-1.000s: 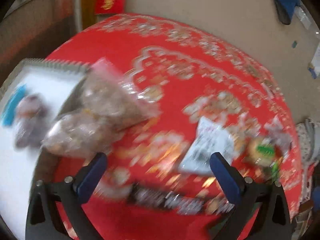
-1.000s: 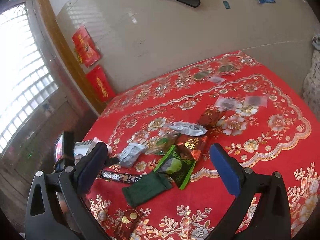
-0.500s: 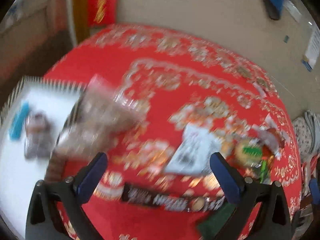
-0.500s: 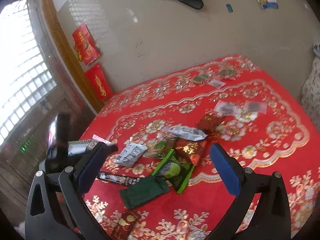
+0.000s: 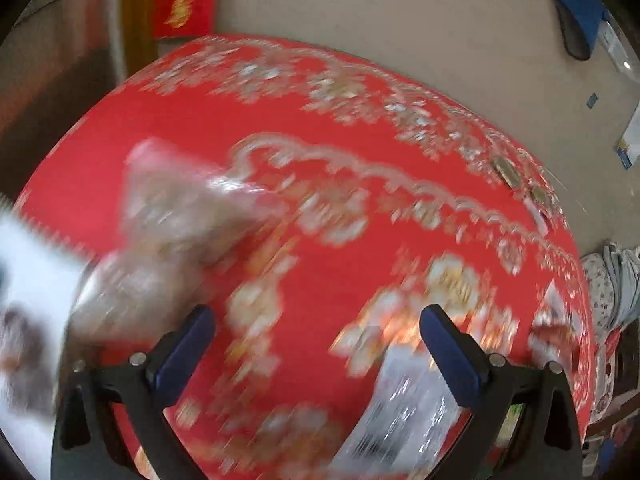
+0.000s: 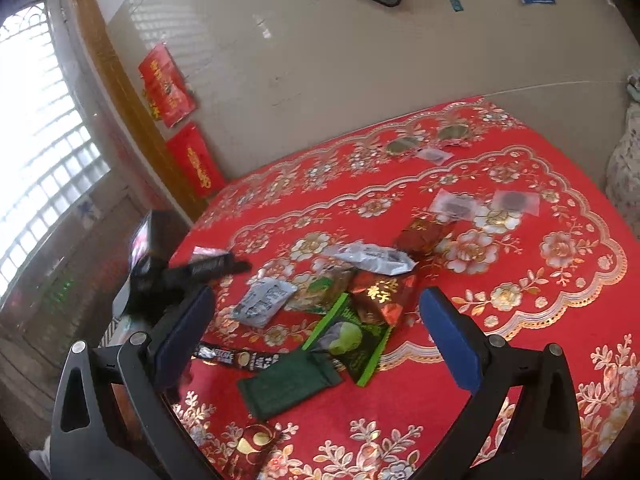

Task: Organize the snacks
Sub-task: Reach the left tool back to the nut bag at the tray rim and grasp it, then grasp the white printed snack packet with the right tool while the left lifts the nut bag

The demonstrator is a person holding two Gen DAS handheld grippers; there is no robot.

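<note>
Snack packets lie in a heap on the red flowered tablecloth [image 6: 500, 264]: a silver packet [image 6: 264, 300], a green packet [image 6: 352, 340], a dark green pouch [image 6: 288, 386], a red-gold packet [image 6: 380, 294], a black coffee stick [image 6: 236, 358]. My right gripper [image 6: 316, 336] is open and empty, above the heap. My left gripper [image 5: 316, 344] is open and empty, over the cloth; its view is blurred. It shows the silver packet [image 5: 404, 412] at lower right and a clear bag of brown snacks [image 5: 168, 224] at left. The left gripper also shows in the right wrist view [image 6: 208, 266], at the table's left edge.
A white tray [image 5: 24, 264] holding small items sits at the table's left edge. Small clear packets [image 6: 456, 204] and round ones [image 6: 452, 133] lie farther back. A red packet [image 6: 256, 440] lies near the front. Beige floor surrounds the table; a window is at left.
The left gripper has swung back over the table, so the silver packet and coffee stick slid low in its view. The right gripper has drifted slightly. Both stay open.
</note>
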